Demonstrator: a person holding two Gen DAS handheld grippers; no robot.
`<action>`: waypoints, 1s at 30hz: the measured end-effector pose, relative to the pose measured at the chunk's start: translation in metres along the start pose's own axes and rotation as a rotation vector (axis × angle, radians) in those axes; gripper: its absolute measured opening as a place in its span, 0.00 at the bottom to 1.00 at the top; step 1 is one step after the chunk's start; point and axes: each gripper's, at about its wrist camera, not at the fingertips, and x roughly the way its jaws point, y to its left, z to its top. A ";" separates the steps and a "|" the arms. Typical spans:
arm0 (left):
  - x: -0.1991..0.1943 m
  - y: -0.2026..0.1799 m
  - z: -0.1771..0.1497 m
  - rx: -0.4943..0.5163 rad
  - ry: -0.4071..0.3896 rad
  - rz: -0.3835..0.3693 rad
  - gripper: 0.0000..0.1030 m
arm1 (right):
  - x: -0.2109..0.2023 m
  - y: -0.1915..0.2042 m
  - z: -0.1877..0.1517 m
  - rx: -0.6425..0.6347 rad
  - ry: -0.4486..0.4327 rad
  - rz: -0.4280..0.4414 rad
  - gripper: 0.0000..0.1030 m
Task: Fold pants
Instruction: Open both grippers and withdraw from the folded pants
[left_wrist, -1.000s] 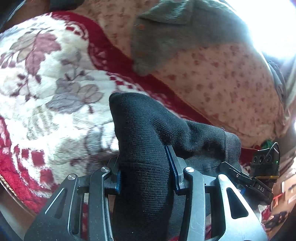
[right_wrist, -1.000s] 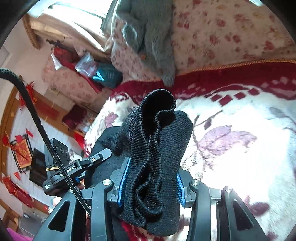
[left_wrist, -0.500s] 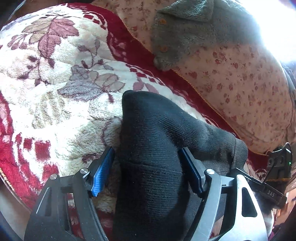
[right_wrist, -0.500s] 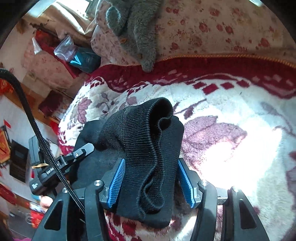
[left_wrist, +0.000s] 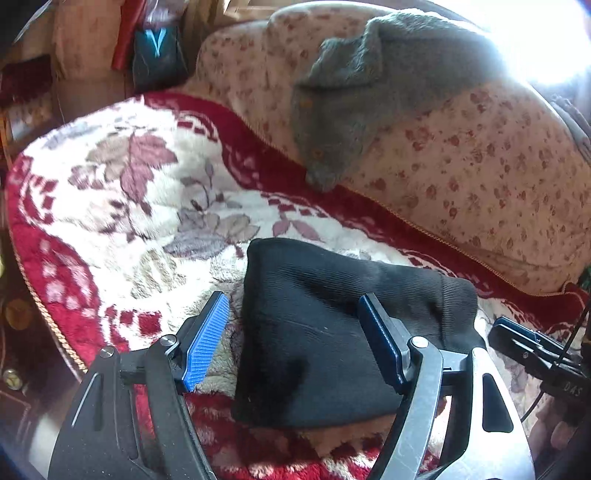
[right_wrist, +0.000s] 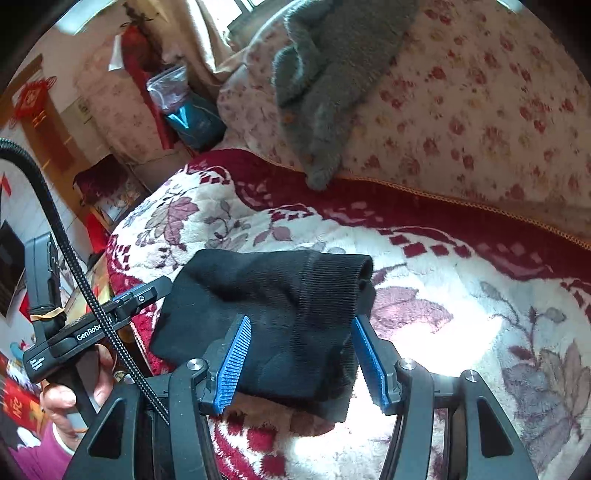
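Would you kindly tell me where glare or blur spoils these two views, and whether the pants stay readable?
Left wrist view: the top right corner is blown out white, washing over the grey garment; the black pants read as a dark mass with faint ribbing. Right wrist view: a sunlit patch bleaches the floral blanket; the ribbed cuff stays crisp. Both views bend strongly at the edges.

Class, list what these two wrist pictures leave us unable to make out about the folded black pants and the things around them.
- Black pants, left wrist view: near edge hidden behind the open left claw.
- Pants, right wrist view: near edge hidden behind the open right claw.
- Grey garment, left wrist view: its right end washed out by window glare.
- How many layers the fold has: not visible in either view.
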 end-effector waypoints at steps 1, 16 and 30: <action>-0.004 -0.004 -0.002 0.008 -0.008 0.004 0.71 | -0.001 0.001 -0.002 -0.002 -0.002 0.001 0.53; -0.037 -0.029 -0.029 0.029 -0.040 0.070 0.71 | -0.014 0.012 -0.023 -0.006 -0.022 0.013 0.53; -0.045 -0.036 -0.037 0.032 -0.042 0.086 0.71 | -0.021 0.014 -0.027 -0.002 -0.025 0.030 0.54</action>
